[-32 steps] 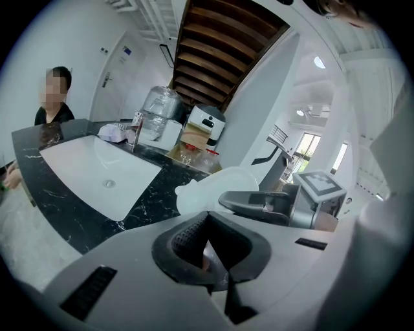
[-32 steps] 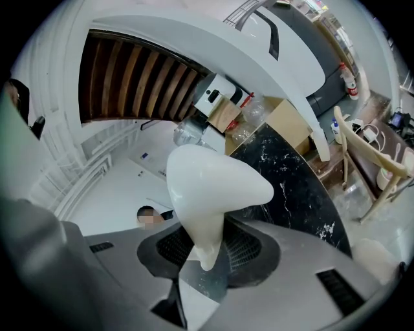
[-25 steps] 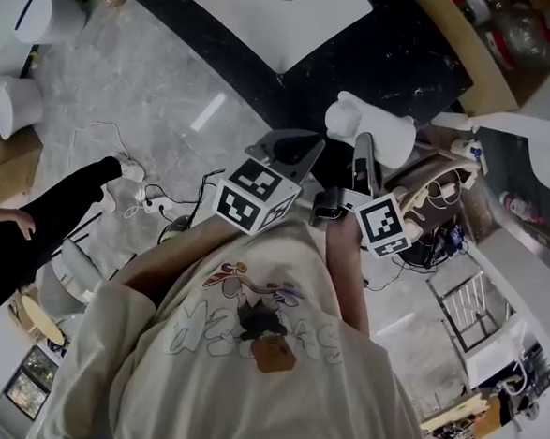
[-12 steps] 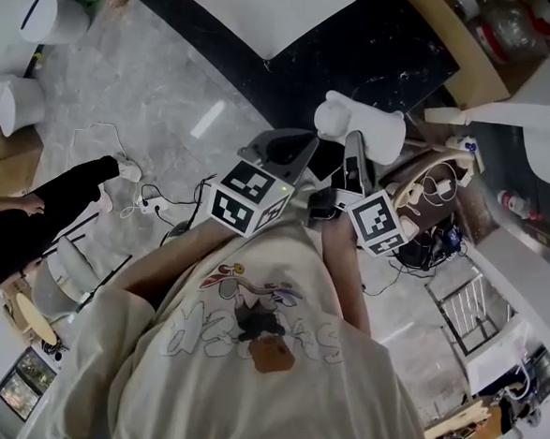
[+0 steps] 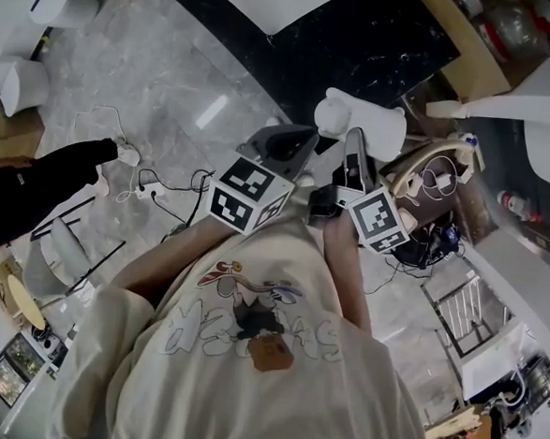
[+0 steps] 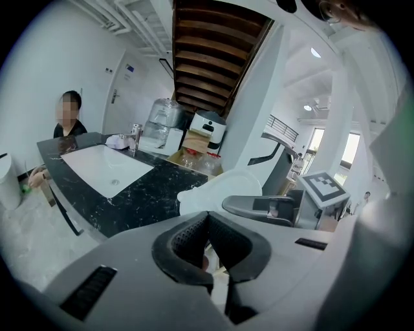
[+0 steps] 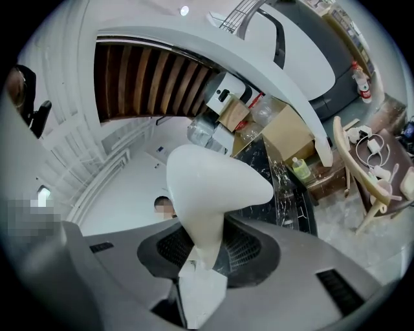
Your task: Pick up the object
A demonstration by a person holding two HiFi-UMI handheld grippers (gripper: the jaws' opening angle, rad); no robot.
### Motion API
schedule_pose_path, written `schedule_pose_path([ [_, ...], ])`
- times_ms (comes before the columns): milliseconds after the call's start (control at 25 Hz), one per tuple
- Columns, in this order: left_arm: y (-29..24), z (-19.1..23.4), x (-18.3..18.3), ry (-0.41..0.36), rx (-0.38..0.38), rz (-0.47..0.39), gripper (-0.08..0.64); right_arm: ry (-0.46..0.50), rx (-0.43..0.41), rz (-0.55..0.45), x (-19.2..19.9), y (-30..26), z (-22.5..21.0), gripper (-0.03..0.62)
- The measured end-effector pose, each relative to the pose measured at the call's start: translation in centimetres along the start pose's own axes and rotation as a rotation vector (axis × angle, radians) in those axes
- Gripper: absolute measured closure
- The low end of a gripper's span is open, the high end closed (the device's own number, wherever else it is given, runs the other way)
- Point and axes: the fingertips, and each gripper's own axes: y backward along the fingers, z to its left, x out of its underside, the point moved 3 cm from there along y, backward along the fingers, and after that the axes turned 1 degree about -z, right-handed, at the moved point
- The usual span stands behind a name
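Observation:
The object is a smooth white curved piece (image 5: pixel 364 126), wide at one end and narrowing to a stem. My right gripper (image 5: pixel 353 172) is shut on that stem and holds it up in the air in front of my chest. In the right gripper view the white piece (image 7: pixel 210 187) rises from between the two ribbed pads (image 7: pixel 239 249). My left gripper (image 5: pixel 285 149) hangs just left of it, shut with nothing held. Its pads (image 6: pixel 187 236) meet at the tip of my left gripper (image 6: pixel 208 218). The white piece (image 6: pixel 220 192) shows beyond them.
A black marble counter (image 6: pixel 149 194) with a white sink basin (image 6: pixel 103 169) stands ahead, with a person (image 6: pixel 65 123) behind it. Boxes and water bottles (image 6: pixel 187 139) sit at its far end. Cables (image 5: pixel 155 191) lie on the grey floor. A wooden chair (image 5: pixel 437 178) is at my right, a dark sleeve (image 5: pixel 32 197) at my left.
The counter and sink have slid toward the top of the head view. The dark sleeve at left has drawn back. Both grippers keep their places, and the right one still holds the white piece.

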Motion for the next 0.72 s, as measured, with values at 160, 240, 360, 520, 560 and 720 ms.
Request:
schedule_pose_path([
  [160, 1.0, -1.5, 0.6, -0.001, -0.023, -0.024, 0.546, 0.015, -0.032, 0.016, 0.2, 1.6, 0.2, 0.451],
  [240, 1.4, -2.3, 1.0, 0.003, -0.027, -0.030, 0.546, 0.019, -0.038, 0.018, 0.2, 2.6, 0.0, 0.451],
  [360, 2.0, -3.5, 1.6, 0.003, -0.036, -0.039, 0.546, 0.025, -0.055, 0.024, 0.2, 3.8, 0.0, 0.451],
  [520, 2.5, -4.9, 2.2, -0.006, -0.050, -0.057, 0.546, 0.031, -0.077, 0.023, 0.1, 5.4, -0.3, 0.451],
  [560, 2.6, -5.3, 2.4, -0.010, -0.053, -0.059, 0.546, 0.032, -0.082, 0.022, 0.1, 5.8, -0.4, 0.451],
  [720, 3.2, -6.8, 3.3, -0.024, -0.061, -0.052, 0.546, 0.026, -0.095, 0.020, 0.1, 7.3, -0.7, 0.451],
])
